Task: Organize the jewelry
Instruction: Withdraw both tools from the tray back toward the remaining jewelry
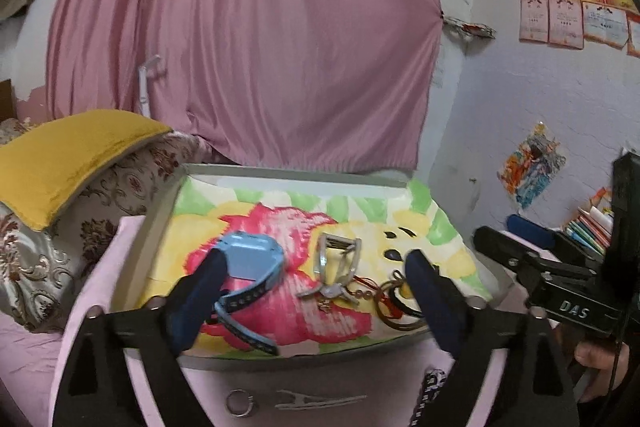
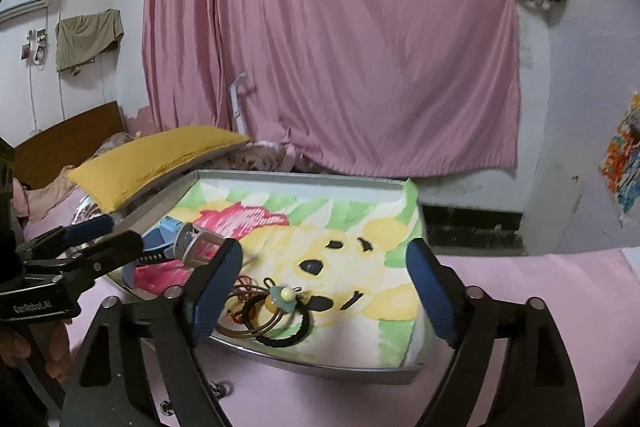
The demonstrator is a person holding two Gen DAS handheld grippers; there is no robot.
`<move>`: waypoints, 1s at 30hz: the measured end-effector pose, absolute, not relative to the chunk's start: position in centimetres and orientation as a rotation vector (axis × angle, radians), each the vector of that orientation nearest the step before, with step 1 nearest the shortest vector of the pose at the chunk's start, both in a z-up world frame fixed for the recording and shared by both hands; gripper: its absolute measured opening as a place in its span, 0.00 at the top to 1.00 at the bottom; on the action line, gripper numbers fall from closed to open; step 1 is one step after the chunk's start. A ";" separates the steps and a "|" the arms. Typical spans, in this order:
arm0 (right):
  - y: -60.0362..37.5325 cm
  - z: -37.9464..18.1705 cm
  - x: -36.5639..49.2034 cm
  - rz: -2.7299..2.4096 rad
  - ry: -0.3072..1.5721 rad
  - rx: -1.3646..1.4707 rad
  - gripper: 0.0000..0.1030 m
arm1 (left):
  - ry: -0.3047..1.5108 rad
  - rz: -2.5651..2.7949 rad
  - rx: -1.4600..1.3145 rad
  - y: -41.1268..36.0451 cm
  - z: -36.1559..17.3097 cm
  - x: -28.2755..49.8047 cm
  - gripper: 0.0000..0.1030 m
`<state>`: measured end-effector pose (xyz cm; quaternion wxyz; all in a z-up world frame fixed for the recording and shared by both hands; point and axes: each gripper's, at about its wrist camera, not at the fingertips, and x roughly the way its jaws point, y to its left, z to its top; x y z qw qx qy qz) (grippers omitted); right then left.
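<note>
1. Both tongs stand released: the left gripper (image 1: 316, 291) has its blue pads spread wide with nothing pressed between them, and the right gripper (image 2: 324, 291) is spread the same way.
2. The jewelry lies in the tray (image 1: 280, 175), on its painted flower-and-bear lining: a blue watch (image 1: 250, 267) on the left, a silver watch (image 1: 334, 269) in the middle, and a cluster of bangles (image 2: 256, 323) with a black hair tie (image 2: 288, 337) (topped by a small teal flower charm) near the front edge.
3. Judging by the empty, spread jaws over a filled tray, a placing step looks just completed.
4. Pieces remain outside the tray on the pink cloth: a ring (image 1: 239, 403), a silver hair clip (image 1: 316, 399) and a checkered strap (image 1: 430, 391) (partly hidden by the left gripper's finger).
5. The next move likely calls for lowering a gripper toward one of these flat, small items and pinching it precisely; the ring may slip.
6. Readable writing: "DAS" on the right gripper's body in the left wrist view, and "GenRobot.AI" on the left gripper's body in the right wrist view. The wall certificates are too small to read.
</note>
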<state>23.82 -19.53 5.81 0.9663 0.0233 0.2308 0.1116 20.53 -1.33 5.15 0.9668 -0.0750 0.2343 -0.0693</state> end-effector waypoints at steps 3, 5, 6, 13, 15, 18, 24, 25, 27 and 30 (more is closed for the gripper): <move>-19.6 6.2 22.6 0.214 0.409 0.039 0.05 | 0.448 -0.107 -0.150 -1.0 5.3 19.8 0.05; -19.7 6.6 21.5 0.212 0.364 0.038 0.03 | 0.422 -0.095 -0.151 -0.9 5.4 19.3 0.01; -19.8 6.8 21.0 0.214 0.345 0.039 0.02 | 0.408 -0.090 -0.152 -0.8 5.5 18.9 0.01; -20.0 7.8 17.7 0.240 0.225 0.042 0.02 | 0.302 -0.087 -0.143 -0.6 6.3 15.9 0.01; -20.0 8.2 16.6 0.244 0.191 0.040 0.02 | 0.284 -0.092 -0.146 -0.4 6.5 15.1 0.01; -20.0 8.5 15.1 0.255 0.170 0.039 0.02 | 0.295 -0.131 -0.158 0.0 6.6 13.9 0.01; -19.7 8.6 13.2 0.275 0.170 0.021 0.02 | 0.302 -0.137 -0.156 0.8 6.4 11.6 0.01; -19.6 8.6 12.8 0.280 0.172 0.019 0.02 | 0.306 -0.136 -0.154 1.0 6.3 11.2 0.01; -19.5 8.5 12.3 0.291 0.191 0.009 0.02 | 0.315 -0.133 -0.151 1.3 6.2 10.6 0.01; -19.4 8.1 12.0 0.320 0.268 -0.013 0.02 | 0.351 -0.139 -0.142 1.7 5.8 10.1 0.01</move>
